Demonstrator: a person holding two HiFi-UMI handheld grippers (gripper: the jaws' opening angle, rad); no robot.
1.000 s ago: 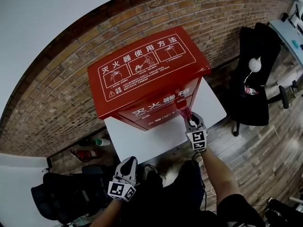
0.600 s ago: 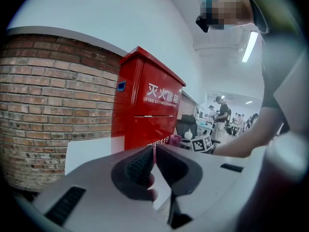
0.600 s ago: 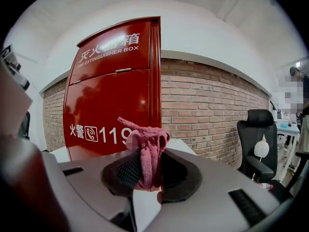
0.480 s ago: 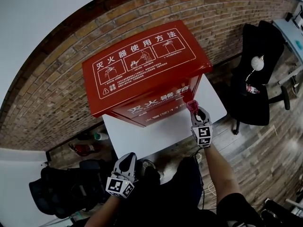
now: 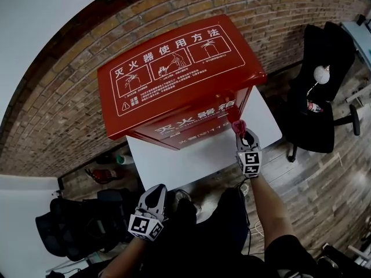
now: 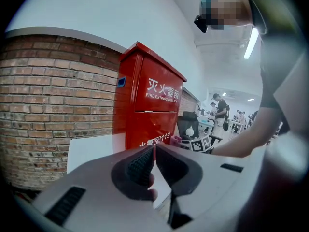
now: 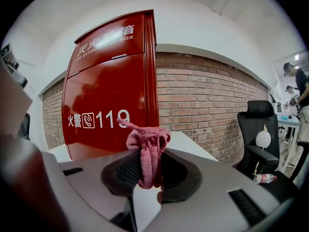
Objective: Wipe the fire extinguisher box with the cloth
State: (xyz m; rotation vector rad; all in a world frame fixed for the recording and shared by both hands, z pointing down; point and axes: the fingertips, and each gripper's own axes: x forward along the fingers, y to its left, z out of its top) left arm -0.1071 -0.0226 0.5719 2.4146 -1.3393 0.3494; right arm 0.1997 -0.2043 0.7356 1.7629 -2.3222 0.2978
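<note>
Right gripper point(image 7: 147, 164): jaws clamped on bunched pink cloth point(image 7: 147, 149), near the lower front of the red metal fire extinguisher box point(image 5: 174, 68). Wiping step; next, likely press cloth to panel. Left gripper point(image 6: 153, 154): jaws together, empty.

This looked like an open-plan office; a bare brick wall point(image 5: 69, 97) ran behind the red fire extinguisher box point(image 5: 179, 80); right of the box a black swivel office chair point(image 5: 322, 91) stood on a wood-plank floor point(image 5: 324, 190); further right of the box showed the edge of a pale desk point(image 5: 360, 36); beyond the box's front, people point(image 6: 219, 111) stood under strip ceiling lights point(image 6: 251, 42); the box itself sat on a white surface point(image 5: 191, 162).
</note>
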